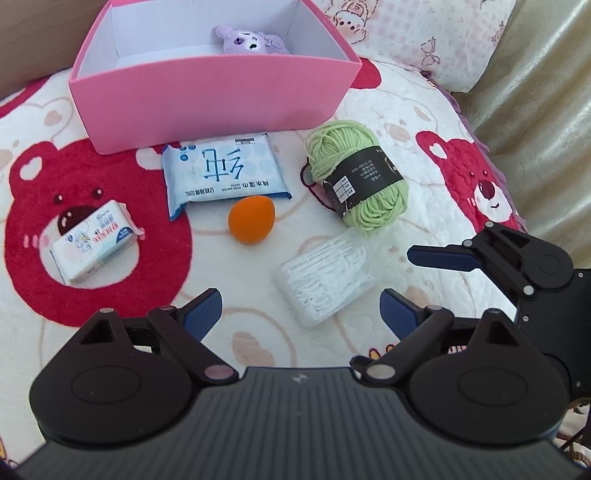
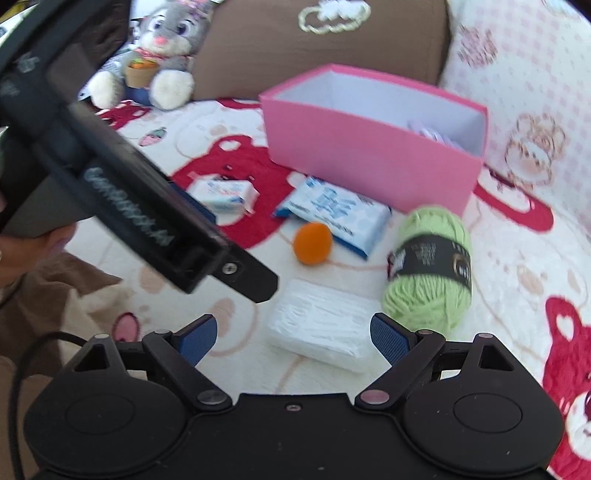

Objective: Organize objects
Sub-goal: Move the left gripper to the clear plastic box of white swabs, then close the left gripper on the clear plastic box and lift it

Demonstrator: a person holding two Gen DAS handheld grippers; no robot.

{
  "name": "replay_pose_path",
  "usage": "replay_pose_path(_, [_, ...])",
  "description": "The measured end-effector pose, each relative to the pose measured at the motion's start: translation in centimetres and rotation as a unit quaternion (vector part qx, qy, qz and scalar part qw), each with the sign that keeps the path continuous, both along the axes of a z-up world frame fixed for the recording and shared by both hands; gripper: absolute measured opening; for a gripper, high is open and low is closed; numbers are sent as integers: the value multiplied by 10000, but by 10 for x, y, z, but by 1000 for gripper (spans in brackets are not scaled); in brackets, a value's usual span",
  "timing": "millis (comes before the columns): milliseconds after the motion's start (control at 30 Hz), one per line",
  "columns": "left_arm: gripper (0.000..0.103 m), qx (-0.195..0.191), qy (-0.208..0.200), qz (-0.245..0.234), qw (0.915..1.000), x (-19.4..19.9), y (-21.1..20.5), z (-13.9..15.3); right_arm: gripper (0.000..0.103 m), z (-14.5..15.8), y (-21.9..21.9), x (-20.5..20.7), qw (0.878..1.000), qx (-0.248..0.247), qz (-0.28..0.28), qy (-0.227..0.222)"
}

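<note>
My left gripper [image 1: 301, 314] is open over the bear-print blanket, with a clear box of floss picks [image 1: 327, 277] just ahead of its fingers. Beyond lie an orange egg-shaped sponge [image 1: 252, 218], a blue wet-wipes pack [image 1: 221, 171], a green yarn ball [image 1: 354, 181] and a small tissue pack [image 1: 94, 240]. A pink box [image 1: 207, 92] at the back holds a purple plush [image 1: 251, 38]. My right gripper [image 2: 293, 339] is open too, and the floss box [image 2: 321, 328] lies on the blanket between and ahead of its fingers. The yarn [image 2: 428, 273] is to its right.
The left tool's black housing [image 2: 129, 206] crosses the right wrist view's left side, above a person's brown sleeve. A grey bunny plush [image 2: 159, 55] sits against a brown cushion. A patterned pillow [image 1: 424, 33] lies behind the pink box [image 2: 369, 162], and a curtain hangs at the right.
</note>
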State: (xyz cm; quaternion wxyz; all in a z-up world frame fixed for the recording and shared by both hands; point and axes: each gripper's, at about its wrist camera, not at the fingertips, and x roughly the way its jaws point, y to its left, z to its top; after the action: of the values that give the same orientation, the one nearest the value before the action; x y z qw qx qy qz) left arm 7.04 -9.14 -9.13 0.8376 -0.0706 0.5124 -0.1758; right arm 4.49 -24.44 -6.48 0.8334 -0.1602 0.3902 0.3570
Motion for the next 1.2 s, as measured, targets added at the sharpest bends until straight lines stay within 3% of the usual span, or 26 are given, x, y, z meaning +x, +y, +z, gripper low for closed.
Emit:
replay_pose_path(367, [88,-539,186,336,9978,12,4,-39,93,-33,-3,16,9990,-131,-342,255])
replay_pose_path(500, [88,-767,275,391,9959,19,5,-48,93,-41,7,9,9974,-435,-424,-393])
replay_pose_path(567, [87,-797,286,437,9955,22,6,-52,93,-45,9,10,9980,-353,-411,-317])
replay_pose_path(767, [66,-903,390,411,9943,26,5,-61,93,-56,11,19,9978,-259,-604,-28])
replay_pose_path(833, [51,-986,468,336,9935,27,4,-65,92,-57,10,22,9976,-204,-663,58])
replay_pose_path(1033, [47,-1126,452,248,9923,28,0,-69,92,-50,16,16,9966,-204,-797,-43])
replay_pose_path(1200, [44,-1122,637,311,9912,32,0,-73,92,-56,14,22,9956,-179,-900,188])
